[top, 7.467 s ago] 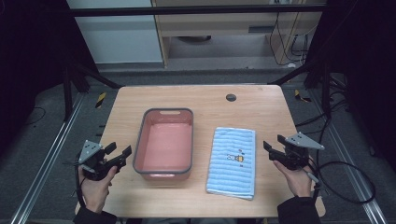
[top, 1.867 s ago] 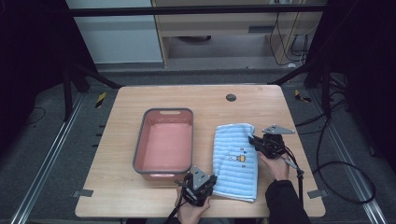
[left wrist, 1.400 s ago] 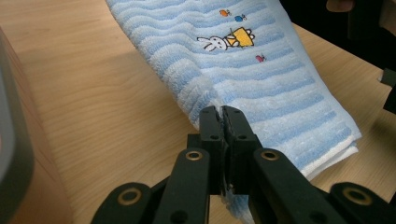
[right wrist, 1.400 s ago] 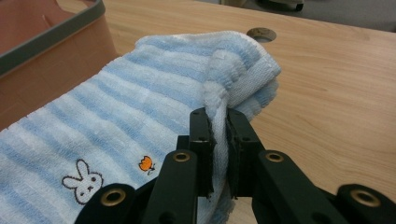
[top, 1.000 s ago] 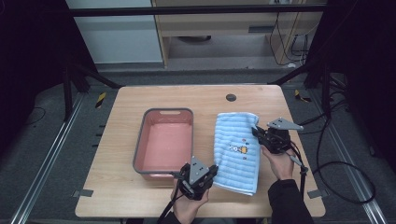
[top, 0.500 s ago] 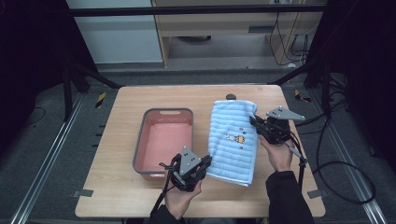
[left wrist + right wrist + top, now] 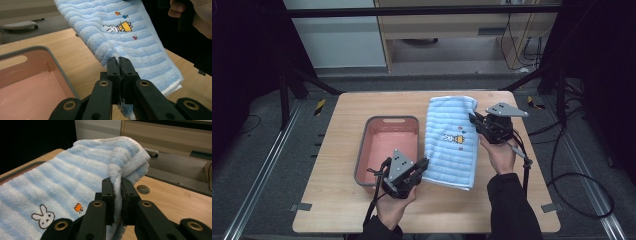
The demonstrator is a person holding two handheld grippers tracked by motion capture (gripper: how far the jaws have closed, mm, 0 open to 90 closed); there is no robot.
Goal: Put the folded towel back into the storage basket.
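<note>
High view is showing a person holding a blue striped towel (image 7: 451, 142) with two grippers over a wooden table (image 7: 337, 200). The left gripper (image 7: 422, 165) is pinching the towel's near left edge, right beside the pink tub (image 7: 387, 145). The right gripper (image 7: 473, 119) is pinching the towel's right edge, farther up the table. The towel is hanging stretched between the two grippers, and its near right corner is lying on the table. A little white rabbit picture (image 7: 449, 137) is showing on the towel, with small orange marks next to it.

In the left gripper view, the black fingers (image 7: 112, 67) are squeezing shut on a bunched bit of the towel (image 7: 130, 37), and the cloth is poking out between them. The pink tub (image 7: 30, 85) is sitting low on the left with its grey rim close to the fingers. The towel is slanting up and away above the table (image 7: 82, 67). The other hand (image 7: 197, 12) is showing in the top right corner.

In the right gripper view, the black fingers (image 7: 107, 192) are squeezing shut on a fold of the towel (image 7: 75, 167). The fold is standing up between them, and the cloth is bulging in a soft hump just past the tips. The rabbit (image 7: 43, 217) and an orange mark (image 7: 78, 207) are showing on the left. A small round hole (image 7: 143, 189) is sitting in the table (image 7: 175, 202) just beyond the towel.
</note>
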